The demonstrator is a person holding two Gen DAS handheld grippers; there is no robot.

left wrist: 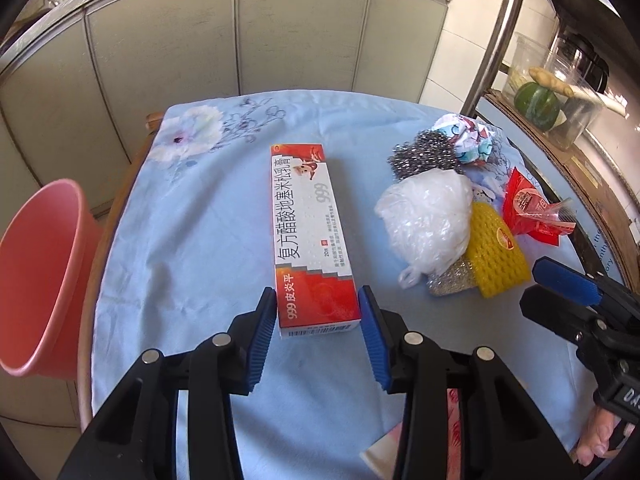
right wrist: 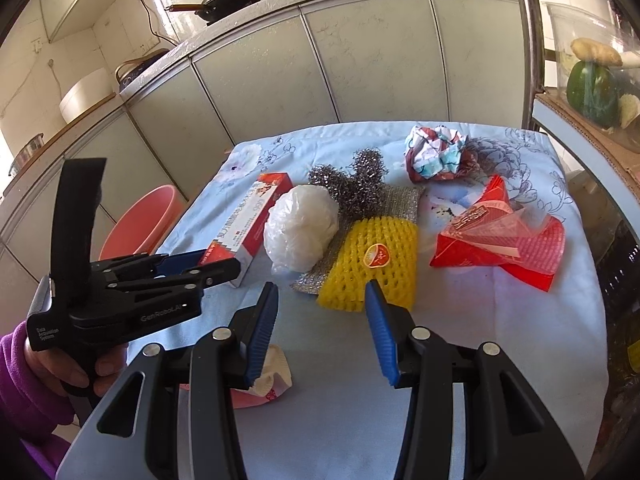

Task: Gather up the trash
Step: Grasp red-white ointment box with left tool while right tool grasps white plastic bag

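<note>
A red and white ointment box (left wrist: 310,236) lies on the blue flowered cloth (left wrist: 200,220). My left gripper (left wrist: 318,316) is open, its blue pads either side of the box's near end. A white plastic bag (left wrist: 428,220), yellow foam net (left wrist: 498,256), steel wool (left wrist: 424,156), crumpled paper (left wrist: 468,140) and a red wrapper (left wrist: 528,208) lie to the right. My right gripper (right wrist: 322,332) is open and empty, just short of the yellow foam net (right wrist: 372,264). The left gripper (right wrist: 192,268) also shows in the right wrist view at the box (right wrist: 244,224).
A pink bucket (left wrist: 40,276) stands on the floor left of the table. A pink and white paper scrap (right wrist: 264,384) lies under my right gripper. Grey cabinets (left wrist: 240,40) stand behind. A shelf with a green squash (left wrist: 536,104) is at the right.
</note>
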